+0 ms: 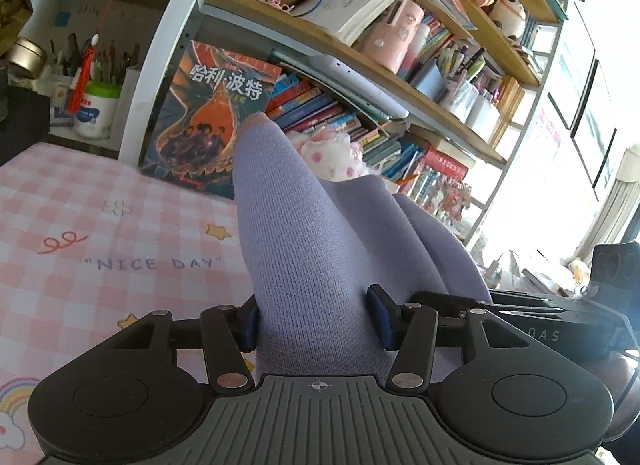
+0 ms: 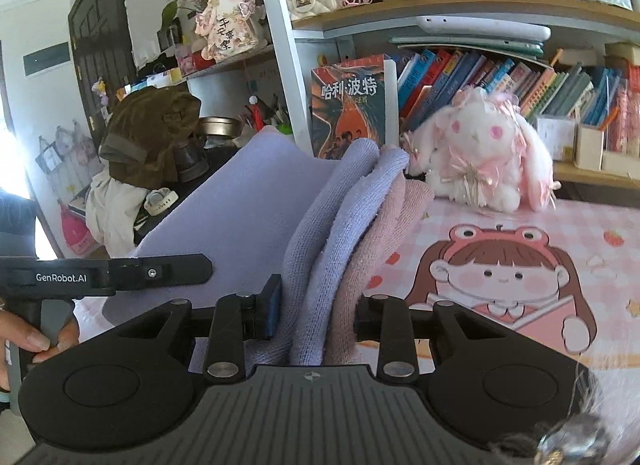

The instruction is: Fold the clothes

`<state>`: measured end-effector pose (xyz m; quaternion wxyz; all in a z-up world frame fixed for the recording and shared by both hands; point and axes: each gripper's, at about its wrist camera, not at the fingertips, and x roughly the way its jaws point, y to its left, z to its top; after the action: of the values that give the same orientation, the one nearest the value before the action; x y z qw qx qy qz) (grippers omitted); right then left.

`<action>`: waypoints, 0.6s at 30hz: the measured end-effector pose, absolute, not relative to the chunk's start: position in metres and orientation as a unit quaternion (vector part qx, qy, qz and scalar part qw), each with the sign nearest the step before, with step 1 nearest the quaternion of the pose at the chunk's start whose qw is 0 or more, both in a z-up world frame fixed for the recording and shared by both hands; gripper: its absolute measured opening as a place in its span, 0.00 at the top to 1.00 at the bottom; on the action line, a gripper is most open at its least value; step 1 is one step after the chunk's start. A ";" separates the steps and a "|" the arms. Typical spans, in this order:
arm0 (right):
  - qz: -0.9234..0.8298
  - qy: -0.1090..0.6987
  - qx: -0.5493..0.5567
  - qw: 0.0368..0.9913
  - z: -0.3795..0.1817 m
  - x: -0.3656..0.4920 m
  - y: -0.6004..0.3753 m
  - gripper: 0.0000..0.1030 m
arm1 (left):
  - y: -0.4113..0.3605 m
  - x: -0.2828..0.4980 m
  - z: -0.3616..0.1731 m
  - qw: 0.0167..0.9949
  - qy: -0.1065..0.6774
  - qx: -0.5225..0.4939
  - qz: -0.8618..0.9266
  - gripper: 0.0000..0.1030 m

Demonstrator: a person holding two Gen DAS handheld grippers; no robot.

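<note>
Both grippers, left (image 1: 316, 315) and right (image 2: 318, 315), jaws clamped on lavender knit (image 1: 304, 225), fabric bunched between.

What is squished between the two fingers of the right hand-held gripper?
The bunched purple knit garment, with a pinkish layer at its side. The right wrist view shows both fingers pressing it.

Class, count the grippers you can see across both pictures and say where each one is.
2. The left gripper is clamped on a thick lilac fold of the garment; the right gripper, beside it, pinches bunched lilac and pink layers above the pink mat. None seems hidden.
</note>
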<state>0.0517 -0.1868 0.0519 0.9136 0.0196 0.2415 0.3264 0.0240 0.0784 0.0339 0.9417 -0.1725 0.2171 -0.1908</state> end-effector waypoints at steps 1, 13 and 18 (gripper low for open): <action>0.327 0.240 0.015 0.914 0.053 0.055 -0.185 0.72 | 0.079 0.027 0.034 0.942 0.216 -0.173 -0.189 0.50; 0.322 0.219 0.001 0.921 0.040 0.127 -0.169 0.72 | 0.083 0.098 0.026 0.950 0.214 -0.157 -0.165 0.50; 0.317 0.219 0.016 0.923 0.028 0.162 -0.166 0.72 | 0.085 0.129 0.017 0.950 0.216 -0.162 -0.157 0.50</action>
<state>0.1624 -0.1665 0.0282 0.9226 0.0164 0.2193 0.3169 0.1288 0.0848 0.0167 0.9498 -0.1620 0.2165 -0.1572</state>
